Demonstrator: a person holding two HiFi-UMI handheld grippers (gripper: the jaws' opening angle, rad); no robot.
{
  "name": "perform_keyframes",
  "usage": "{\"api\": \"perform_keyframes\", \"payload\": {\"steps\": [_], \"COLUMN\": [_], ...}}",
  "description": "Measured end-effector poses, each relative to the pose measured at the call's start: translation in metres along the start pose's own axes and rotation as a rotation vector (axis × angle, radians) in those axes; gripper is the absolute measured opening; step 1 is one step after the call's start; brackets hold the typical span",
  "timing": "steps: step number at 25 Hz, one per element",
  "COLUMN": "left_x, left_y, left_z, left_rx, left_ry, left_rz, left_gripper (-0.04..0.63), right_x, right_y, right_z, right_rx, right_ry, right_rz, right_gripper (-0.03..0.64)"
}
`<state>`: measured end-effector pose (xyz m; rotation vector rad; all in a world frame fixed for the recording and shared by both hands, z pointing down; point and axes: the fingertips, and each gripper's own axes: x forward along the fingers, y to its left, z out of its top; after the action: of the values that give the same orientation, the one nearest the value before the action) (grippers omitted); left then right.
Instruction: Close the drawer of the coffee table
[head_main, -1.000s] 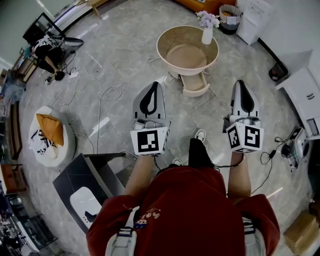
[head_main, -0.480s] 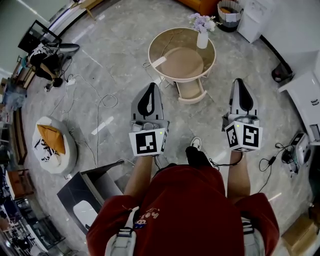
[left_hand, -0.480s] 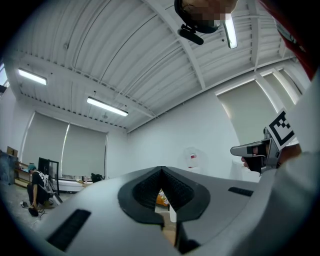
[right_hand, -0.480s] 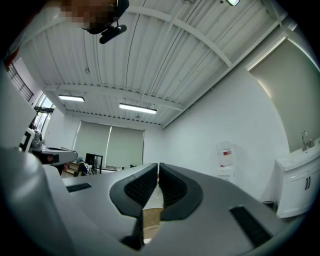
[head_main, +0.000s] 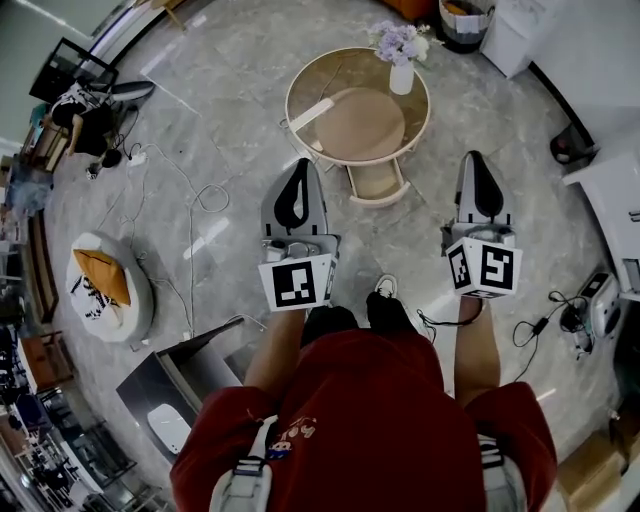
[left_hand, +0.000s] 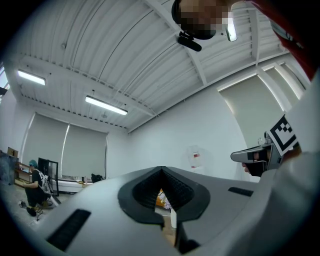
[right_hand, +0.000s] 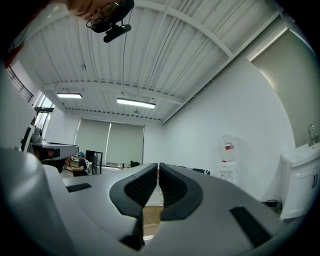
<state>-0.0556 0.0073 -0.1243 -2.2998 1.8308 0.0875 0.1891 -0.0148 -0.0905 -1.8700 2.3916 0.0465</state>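
Closing has not begun: the pale wooden drawer (head_main: 377, 184) of the round beige coffee table (head_main: 356, 126), upper centre, stands open, well apart from the left gripper (head_main: 299, 170) and right gripper (head_main: 478, 162), both with fingers clenched empty.

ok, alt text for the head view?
A person in a red top, seen from above, holds the left claw and right claw, both shut and empty, toward a round coffee table whose drawer stands open. A vase of flowers sits on the table.
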Motion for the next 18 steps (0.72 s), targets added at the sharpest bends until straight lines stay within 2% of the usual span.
{"api": "perform_keyframes", "payload": {"steps": [3, 5, 8, 11, 18], "left_x": [0.006, 0.008, 0.009, 0.015, 0.02], "left_y": [0.002, 0.004, 0.012, 0.02, 0.016], "left_z": [-0.019, -0.028, -0.038, -0.056, -0.137], "left_rx": [0.044, 0.073, 0.074, 0.069, 0.035], "left_ry": [0.026, 0.012, -0.013, 0.001, 0.027], "left_rz": [-0.035, -0.056, -0.069, -0.085, -0.129], "left_gripper": [0.009, 0.009, 0.008, 0.009, 0.008], "right_x": [0.009, 0.013, 0.021, 0.03, 0.034], "right_y": [0.004, 0.005, 0.013, 0.019, 0.021], "right_z": [-0.008, -0.014, -0.029, -0.048, -0.141], "right_rx": [-0.012, -0.03, -0.038, -0.034, 0.008], "right_ry": [0.003, 0.007, 0.025, 0.044, 0.091], "right_rz": [-0.007, -0.02, -0.027, -0.031, -0.068], "right_gripper": [0.025, 0.025, 0.025, 0.025, 0.026]}}
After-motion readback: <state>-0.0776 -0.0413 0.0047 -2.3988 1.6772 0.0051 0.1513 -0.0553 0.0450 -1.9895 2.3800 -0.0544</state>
